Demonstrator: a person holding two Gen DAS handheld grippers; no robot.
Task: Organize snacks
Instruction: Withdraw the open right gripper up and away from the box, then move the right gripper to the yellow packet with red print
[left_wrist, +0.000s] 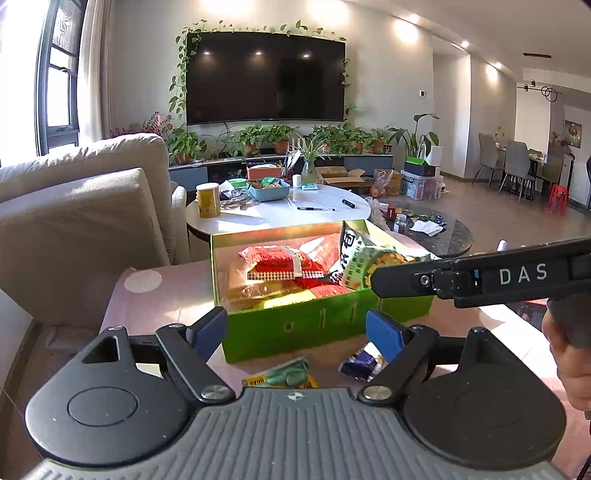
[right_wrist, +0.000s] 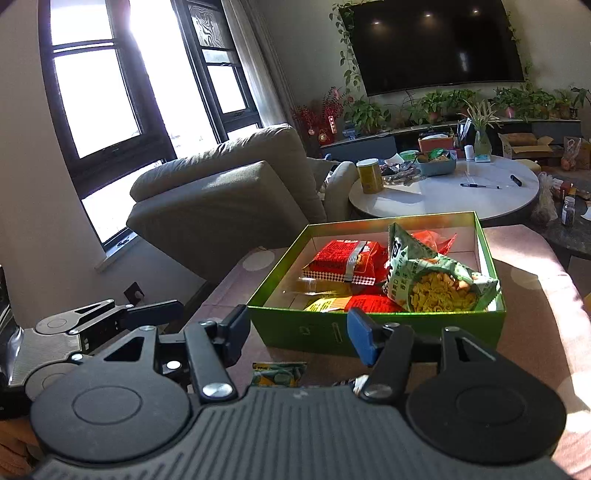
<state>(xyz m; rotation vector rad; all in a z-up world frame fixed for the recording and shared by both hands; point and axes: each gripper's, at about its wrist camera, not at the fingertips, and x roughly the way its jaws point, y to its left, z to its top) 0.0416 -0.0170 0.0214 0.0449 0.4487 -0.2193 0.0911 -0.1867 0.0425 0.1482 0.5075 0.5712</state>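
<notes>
Left gripper (left_wrist: 295, 328) fills the near edge of the left wrist view, jaws spread wide, nothing between the blue pads (left_wrist: 384, 334). Just past the fingers, two loose snacks on the pink cloth surface (left_wrist: 147, 306): a green-yellow packet (left_wrist: 282, 376) and a purple-white wrapper (left_wrist: 360, 363) partly under the right-hand pad. Beyond them, the green box (left_wrist: 317, 321), lid off, already holding a red checkered pack (left_wrist: 284, 264), yellowish packs beneath it, and a pale green chip bag (left_wrist: 369, 262) leaning on the right end. Right gripper's arm crosses in from the right at box height; can't tell its jaw state from this side.

Right wrist view: right gripper (right_wrist: 299, 334) also spread, empty, hovering short of the box's near wall (right_wrist: 369, 328). Same green-yellow packet (right_wrist: 279, 373) sits directly between and below the fingers; the purple wrapper is barely visible behind the right finger. Left gripper sits low left, apart from the box.

Status, my read: mostly done. Box is well filled, two packets left outside. White round table behind has more clutter, but whether that's in scope I can't tell.
</notes>
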